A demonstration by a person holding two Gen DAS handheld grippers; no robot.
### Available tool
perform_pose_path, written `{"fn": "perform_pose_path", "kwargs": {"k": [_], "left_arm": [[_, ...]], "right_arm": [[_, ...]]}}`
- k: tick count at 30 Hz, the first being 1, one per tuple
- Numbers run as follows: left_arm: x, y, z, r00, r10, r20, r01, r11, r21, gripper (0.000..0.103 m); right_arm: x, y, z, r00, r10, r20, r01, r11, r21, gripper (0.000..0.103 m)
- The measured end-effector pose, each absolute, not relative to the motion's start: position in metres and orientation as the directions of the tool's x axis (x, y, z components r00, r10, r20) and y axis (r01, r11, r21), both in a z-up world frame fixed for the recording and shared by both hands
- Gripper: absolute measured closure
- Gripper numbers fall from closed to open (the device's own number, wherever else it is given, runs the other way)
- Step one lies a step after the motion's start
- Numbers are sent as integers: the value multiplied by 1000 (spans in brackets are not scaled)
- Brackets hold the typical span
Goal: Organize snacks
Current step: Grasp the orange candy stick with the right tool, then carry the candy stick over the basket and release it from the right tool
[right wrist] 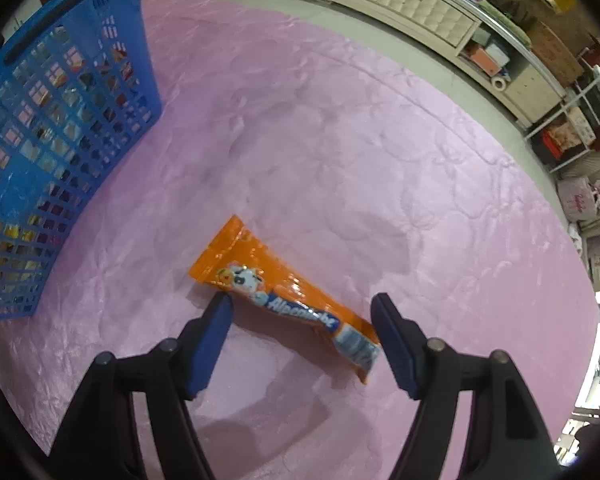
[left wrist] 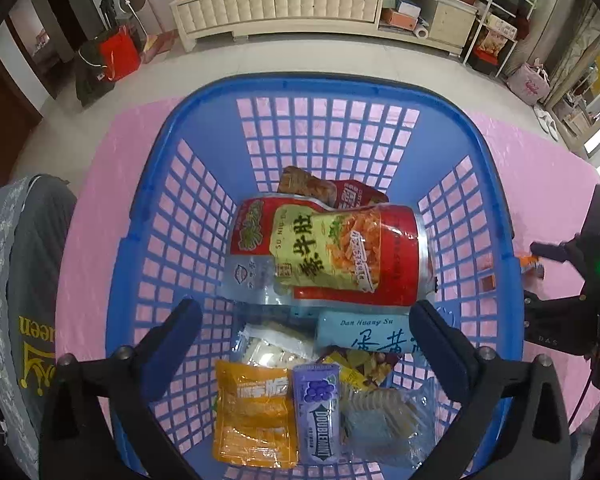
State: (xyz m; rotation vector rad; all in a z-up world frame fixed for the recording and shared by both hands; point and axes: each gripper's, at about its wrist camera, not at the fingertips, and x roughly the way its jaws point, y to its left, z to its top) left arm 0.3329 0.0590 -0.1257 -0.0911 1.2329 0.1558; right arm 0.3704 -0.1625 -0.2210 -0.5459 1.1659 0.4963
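Blue basket (left wrist: pixel 148 184) on pink cloth (right wrist: pixel 340 140) — landmark for all entries.
- Inside basket: red-and-yellow pouch (left wrist: pixel 332 252) printed "SU NIU DU"; pale blue packet (left wrist: pixel 364 330) reading "Dan Huang Su"; purple "DOUBLEMINT" pack (left wrist: pixel 316 412); orange sachet (left wrist: pixel 252 416).
- Left gripper (left wrist: pixel 306 320), over the basket: jaws wide, nothing between.
- Outside basket, to its right: orange Alpenliebe stick pack (right wrist: pixel 288 296), flat on cloth.
- Right gripper (right wrist: pixel 302 312): jaws partly spread, straddling the pack — contact unclear.
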Motion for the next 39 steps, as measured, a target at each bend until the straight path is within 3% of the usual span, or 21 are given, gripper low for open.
{"fn": "perform_pose_path", "kwargs": {"k": [1, 2, 3, 4, 11, 24, 39], "left_arm": [[333, 60, -125, 325, 70, -943, -169, 986, 15, 0], [332, 60, -124, 327, 72, -942, -171, 985, 16, 0], [331, 60, -123, 329, 71, -942, -171, 985, 14, 0], [329, 60, -122, 332, 69, -941, -172, 985, 12, 0], [303, 62, -106, 356, 58, -933, -162, 987, -1, 0], [241, 68, -51, 454, 40, -890, -152, 988, -33, 0], [183, 107, -18, 538, 36, -842, -172, 983, -67, 0]], "right_arm": [[370, -163, -221, 317, 83, -945, -624, 769, -142, 57], [368, -165, -220, 306, 101, -947, -625, 771, -120, 64], [366, -168, -219, 300, 108, -948, -616, 780, -106, 77], [364, -169, -218, 300, 107, -948, -612, 784, -105, 81], [333, -168, -193, 311, 149, -939, -588, 806, -67, 81], [262, -152, -93, 400, 252, -881, -579, 815, -30, 81], [232, -81, -63, 440, 268, -857, -594, 803, -53, 81]]}}
